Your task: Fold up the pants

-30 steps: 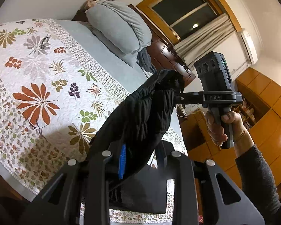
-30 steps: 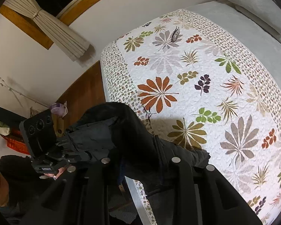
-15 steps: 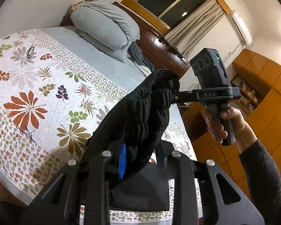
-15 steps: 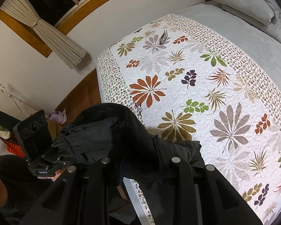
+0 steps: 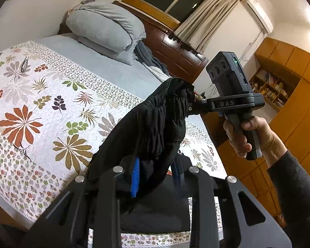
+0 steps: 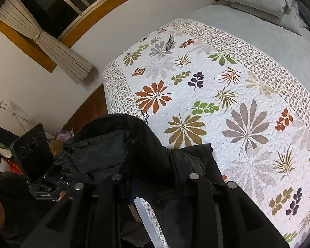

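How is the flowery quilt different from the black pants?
The quilt is white with coloured leaves and flowers; the pants are plain black. The quilt lies spread flat on the bed; the pants hang bunched up in the air, gripped by the left gripper and right gripper. The quilt is much bigger than the pants. Both are soft cloth.

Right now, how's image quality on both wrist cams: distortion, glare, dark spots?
Left wrist view: strong fisheye bend, black corners; glare blows out the upper-right wall; the black pants lose fold detail; left gripper frame silhouetted. Right wrist view: same bend; floral quilt evenly lit and sharp; pants over the right gripper nearly featureless black.
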The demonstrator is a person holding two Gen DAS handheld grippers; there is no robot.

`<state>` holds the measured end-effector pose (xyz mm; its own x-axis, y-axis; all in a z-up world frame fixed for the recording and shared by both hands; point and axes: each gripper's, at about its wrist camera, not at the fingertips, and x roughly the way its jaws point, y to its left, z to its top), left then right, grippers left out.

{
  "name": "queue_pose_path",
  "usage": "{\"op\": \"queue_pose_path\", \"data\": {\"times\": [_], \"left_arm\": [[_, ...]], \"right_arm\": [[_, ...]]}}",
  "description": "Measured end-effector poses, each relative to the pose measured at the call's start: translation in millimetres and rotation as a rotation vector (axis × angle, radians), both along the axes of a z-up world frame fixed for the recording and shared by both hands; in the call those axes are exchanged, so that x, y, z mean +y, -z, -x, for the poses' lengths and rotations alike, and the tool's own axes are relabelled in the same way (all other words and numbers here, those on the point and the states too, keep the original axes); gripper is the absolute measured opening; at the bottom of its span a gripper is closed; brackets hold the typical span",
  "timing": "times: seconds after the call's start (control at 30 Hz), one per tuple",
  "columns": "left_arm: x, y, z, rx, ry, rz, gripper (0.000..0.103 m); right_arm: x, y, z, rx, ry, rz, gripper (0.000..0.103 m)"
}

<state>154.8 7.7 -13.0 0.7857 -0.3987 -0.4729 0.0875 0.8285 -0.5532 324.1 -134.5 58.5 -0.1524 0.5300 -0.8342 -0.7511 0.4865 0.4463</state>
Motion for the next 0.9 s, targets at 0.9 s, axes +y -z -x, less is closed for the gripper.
{"op": "queue_pose_path", "data": {"times": [0.9], "left_arm": [[-122.0,38.8,17.9,-0.088,-0.006,-0.275,0.024]], "right_arm": [[-103.4,56.3,8.6,-0.039,-0.021,-0.124,0.027]]}}
